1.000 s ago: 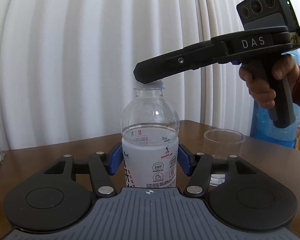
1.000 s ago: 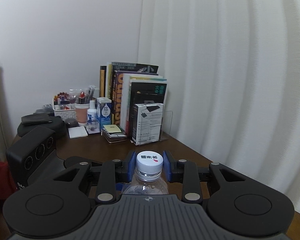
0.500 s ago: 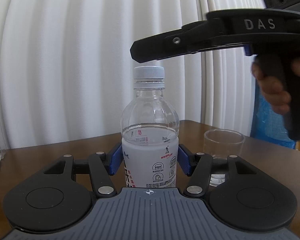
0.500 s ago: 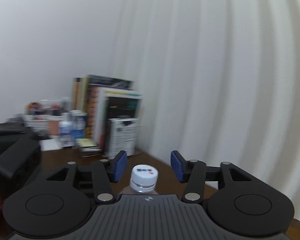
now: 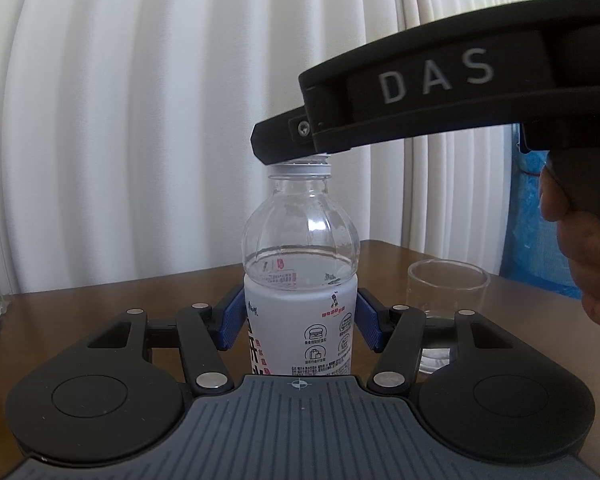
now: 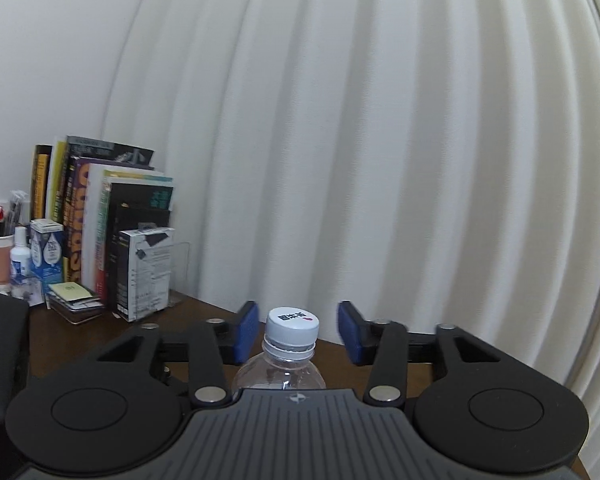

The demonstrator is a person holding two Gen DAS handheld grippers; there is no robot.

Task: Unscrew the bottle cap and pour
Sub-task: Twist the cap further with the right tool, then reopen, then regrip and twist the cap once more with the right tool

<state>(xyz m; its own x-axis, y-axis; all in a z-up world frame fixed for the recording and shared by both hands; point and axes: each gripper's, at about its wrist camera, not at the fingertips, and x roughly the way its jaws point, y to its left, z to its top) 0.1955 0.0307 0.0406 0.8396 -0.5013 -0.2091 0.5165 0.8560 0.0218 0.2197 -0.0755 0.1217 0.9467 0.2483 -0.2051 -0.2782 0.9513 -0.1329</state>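
A clear plastic bottle with a white label stands upright on the brown table, about half full of water. My left gripper is shut on its labelled body. The white cap is on the neck. My right gripper is open with its blue pads on either side of the cap, apart from it. In the left wrist view the right gripper hides most of the cap. An empty clear glass stands on the table to the right of the bottle.
White curtains hang behind the table. A row of books, a white box and small bottles stand at the far left of the table. A blue plastic bag is at the right edge.
My right gripper opened off the cap, lifted, swung to the right, and has come back down around the cap, still open. The left gripper and bottle have not moved.
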